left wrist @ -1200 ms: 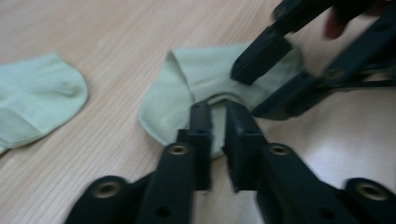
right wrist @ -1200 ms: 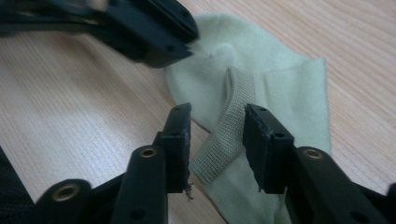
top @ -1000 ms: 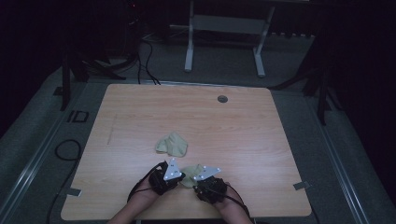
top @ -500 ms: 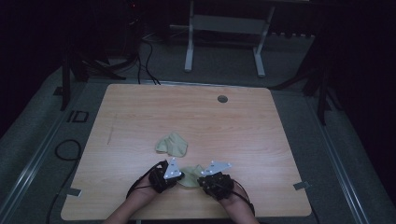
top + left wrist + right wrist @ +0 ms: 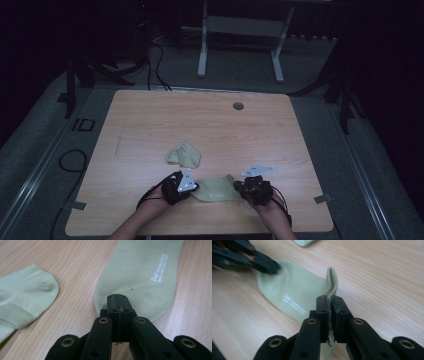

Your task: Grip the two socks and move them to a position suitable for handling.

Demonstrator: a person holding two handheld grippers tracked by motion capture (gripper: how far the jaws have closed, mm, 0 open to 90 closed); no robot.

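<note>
Dim room, pale wooden worktop point(image 5: 150, 125). Flat light-green sock with white lettering point(image 5: 216, 188) stretched between both claws. Left claw point(image 5: 117, 300) pressed together on the toe end. Right claw point(image 5: 331, 305) pinching the ribbed cuff, jaws recently narrowed onto it; now farther right than a second ago, sock drawn longer and smoother. Second crumpled light-green sock point(image 5: 184, 154) beyond left claw, apart. Judged: straightening under way, pairing or folding next.

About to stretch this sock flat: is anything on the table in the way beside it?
Nothing visible. The sock hangs between the left gripper and right gripper, both clamped on it. The other sock lies apart, farther up the table.
</note>
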